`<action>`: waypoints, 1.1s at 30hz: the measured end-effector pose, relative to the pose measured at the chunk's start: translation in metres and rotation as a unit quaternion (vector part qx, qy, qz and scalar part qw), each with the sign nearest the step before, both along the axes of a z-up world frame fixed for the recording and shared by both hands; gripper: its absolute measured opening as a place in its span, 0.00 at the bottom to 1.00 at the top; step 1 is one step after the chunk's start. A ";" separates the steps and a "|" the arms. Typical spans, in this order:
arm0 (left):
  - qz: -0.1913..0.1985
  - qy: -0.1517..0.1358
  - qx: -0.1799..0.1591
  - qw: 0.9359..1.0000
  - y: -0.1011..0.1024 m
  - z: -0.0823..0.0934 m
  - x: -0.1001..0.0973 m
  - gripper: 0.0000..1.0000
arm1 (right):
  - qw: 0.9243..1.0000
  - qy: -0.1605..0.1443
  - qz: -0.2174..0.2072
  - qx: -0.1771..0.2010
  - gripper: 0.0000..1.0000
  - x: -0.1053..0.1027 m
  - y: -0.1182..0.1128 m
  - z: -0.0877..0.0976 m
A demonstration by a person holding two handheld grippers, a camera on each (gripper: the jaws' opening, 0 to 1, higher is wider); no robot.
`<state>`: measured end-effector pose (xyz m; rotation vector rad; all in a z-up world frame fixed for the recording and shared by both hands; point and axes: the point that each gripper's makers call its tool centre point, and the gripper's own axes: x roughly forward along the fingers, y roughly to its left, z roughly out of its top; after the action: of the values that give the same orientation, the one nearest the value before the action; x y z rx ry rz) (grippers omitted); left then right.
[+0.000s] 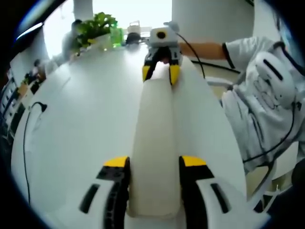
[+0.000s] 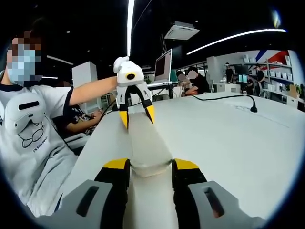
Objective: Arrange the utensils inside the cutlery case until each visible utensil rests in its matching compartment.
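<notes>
One closed cutlery case (image 1: pixel 155 143) lies on the white worktop (image 1: pixel 81 129). Two tools grasp it: left tool (image 1: pixel 155 167) clamps one end. Right tool (image 2: pixel 150 169) clamps the other.

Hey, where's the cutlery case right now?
The long cream cutlery case is held between both tools over the white table: the left tool grips its near end in the left gripper view, the right tool the opposite end.

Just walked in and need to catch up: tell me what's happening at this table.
A person in a white T-shirt holds a long, closed, cream cutlery case lengthwise between two handheld tools. The left tool clamps one end, and the right tool clamps the other end. The case sits above the white table. No utensils can be seen, so sorting hasn't visibly started.
</notes>
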<state>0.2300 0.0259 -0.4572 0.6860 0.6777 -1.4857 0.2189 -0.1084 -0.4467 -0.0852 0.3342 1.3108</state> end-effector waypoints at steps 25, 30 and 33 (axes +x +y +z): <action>0.031 0.002 -0.057 0.998 0.017 0.027 0.002 0.45 | 0.998 0.009 -0.042 0.045 0.34 0.009 0.004 0.022; 0.075 -0.001 -0.118 0.990 0.019 0.049 0.010 0.41 | 0.996 0.017 -0.069 0.050 0.28 0.010 0.014 0.029; 0.111 -0.040 -0.144 0.983 0.025 0.053 0.020 0.34 | 0.995 0.008 -0.091 0.050 0.24 0.007 0.022 0.033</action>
<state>0.2500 0.0511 -0.4045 0.4294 0.4493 -1.3096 0.2263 -0.0863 -0.4136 0.0388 0.2829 1.1460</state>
